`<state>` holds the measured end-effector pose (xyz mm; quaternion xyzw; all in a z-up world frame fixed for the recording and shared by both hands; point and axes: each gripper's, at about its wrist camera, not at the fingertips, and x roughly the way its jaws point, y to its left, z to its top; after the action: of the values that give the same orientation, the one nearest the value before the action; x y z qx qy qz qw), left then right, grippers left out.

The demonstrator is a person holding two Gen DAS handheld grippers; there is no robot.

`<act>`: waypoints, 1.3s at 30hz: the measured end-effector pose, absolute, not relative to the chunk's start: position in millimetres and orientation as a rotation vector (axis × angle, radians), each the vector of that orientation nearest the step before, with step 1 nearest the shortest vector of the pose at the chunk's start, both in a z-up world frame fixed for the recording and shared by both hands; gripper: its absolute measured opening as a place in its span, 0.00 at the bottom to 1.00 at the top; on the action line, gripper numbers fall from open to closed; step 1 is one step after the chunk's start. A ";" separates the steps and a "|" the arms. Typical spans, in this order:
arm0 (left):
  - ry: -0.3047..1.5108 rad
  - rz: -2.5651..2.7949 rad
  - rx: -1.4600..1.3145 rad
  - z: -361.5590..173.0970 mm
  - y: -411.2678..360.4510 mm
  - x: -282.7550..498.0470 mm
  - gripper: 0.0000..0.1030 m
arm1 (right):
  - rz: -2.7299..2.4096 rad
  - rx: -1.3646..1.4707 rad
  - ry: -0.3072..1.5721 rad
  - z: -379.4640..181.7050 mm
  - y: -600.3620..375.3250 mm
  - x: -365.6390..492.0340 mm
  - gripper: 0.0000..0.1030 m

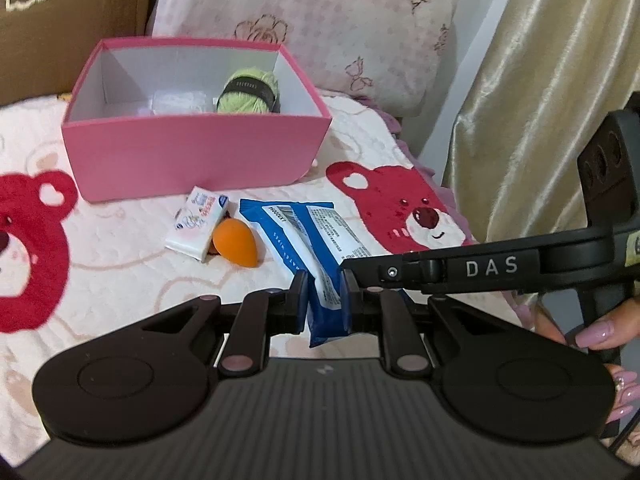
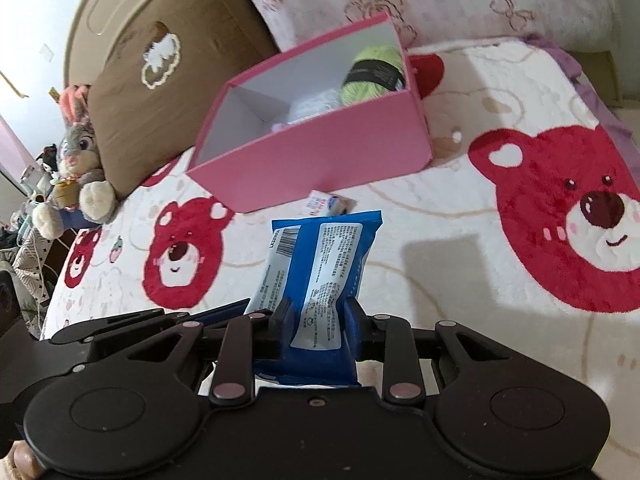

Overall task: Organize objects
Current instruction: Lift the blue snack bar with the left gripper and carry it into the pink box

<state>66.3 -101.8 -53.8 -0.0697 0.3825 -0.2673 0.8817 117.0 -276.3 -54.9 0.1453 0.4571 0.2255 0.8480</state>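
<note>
A blue and white wipes packet [image 1: 296, 224] hangs above the bear-print blanket [image 1: 120, 272], held by both grippers. My left gripper [image 1: 324, 280] is shut on its near end. My right gripper [image 2: 318, 312] is shut on the same packet [image 2: 320, 248], and in the left wrist view it reaches in from the right [image 1: 352, 266]. Beyond stands an open pink box [image 1: 196, 152] holding a green yarn ball [image 1: 248, 92] and something white. In front of the box lie a small white carton [image 1: 198, 222] and an orange egg-shaped sponge [image 1: 236, 242].
A floral pillow [image 1: 320, 20] and a brown pillow [image 2: 160, 60] lean behind the box [image 2: 320, 160]. A plush rabbit [image 2: 78, 148] sits at the bed's left edge. A shiny curtain [image 1: 540, 80] hangs right. A hand with painted nails [image 1: 600, 336] grips the right tool.
</note>
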 end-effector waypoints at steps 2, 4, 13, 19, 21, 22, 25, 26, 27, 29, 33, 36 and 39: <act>0.779 -0.554 -0.131 -45.0 -99.1 60.3 0.14 | 0.484 0.298 0.946 -47.4 -272.3 111.7 0.30; 0.756 -0.551 -0.127 -36.5 -94.5 53.9 0.13 | 0.500 0.284 0.927 -38.5 -268.1 107.4 0.30; 0.662 -0.530 -0.109 4.1 -69.6 43.4 0.14 | 0.567 0.218 0.833 1.3 -242.8 100.6 0.30; 0.600 -0.515 -0.079 31.2 -57.3 59.5 0.14 | 0.596 0.194 0.771 29.4 -228.3 114.5 0.29; 0.576 -0.507 -0.060 40.9 -53.7 69.6 0.14 | 0.610 0.193 0.745 39.6 -224.4 123.5 0.29; 0.565 -0.504 -0.050 44.6 -52.1 75.4 0.14 | 0.615 0.193 0.732 43.8 -222.7 128.6 0.28; 0.525 -0.495 -0.023 57.1 -45.7 95.6 0.14 | 0.626 0.199 0.695 55.7 -218.1 143.8 0.28; 0.513 -0.491 -0.017 60.4 -43.4 103.0 0.14 | 0.630 0.203 0.682 59.5 -216.4 150.4 0.28; 0.506 -0.485 -0.013 64.1 -42.8 110.1 0.14 | 0.633 0.208 0.674 62.2 -214.8 156.4 0.27; 0.493 -0.476 -0.001 70.9 -41.4 124.1 0.14 | 0.641 0.223 0.667 67.0 -212.5 171.3 0.27; 0.482 -0.460 0.005 77.3 -38.7 156.3 0.15 | 0.655 0.245 0.666 72.1 -208.1 202.6 0.26; 0.489 -0.455 -0.012 74.5 -36.7 181.0 0.15 | 0.654 0.259 0.678 68.3 -206.1 227.9 0.25; 0.491 -0.455 -0.038 61.3 -37.3 207.7 0.14 | 0.645 0.262 0.695 58.6 -204.5 254.7 0.25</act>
<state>207.7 -37.3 61.3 -0.0186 0.2410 -0.2235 0.9443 254.7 -204.5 58.6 0.1256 0.3338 0.3094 0.8815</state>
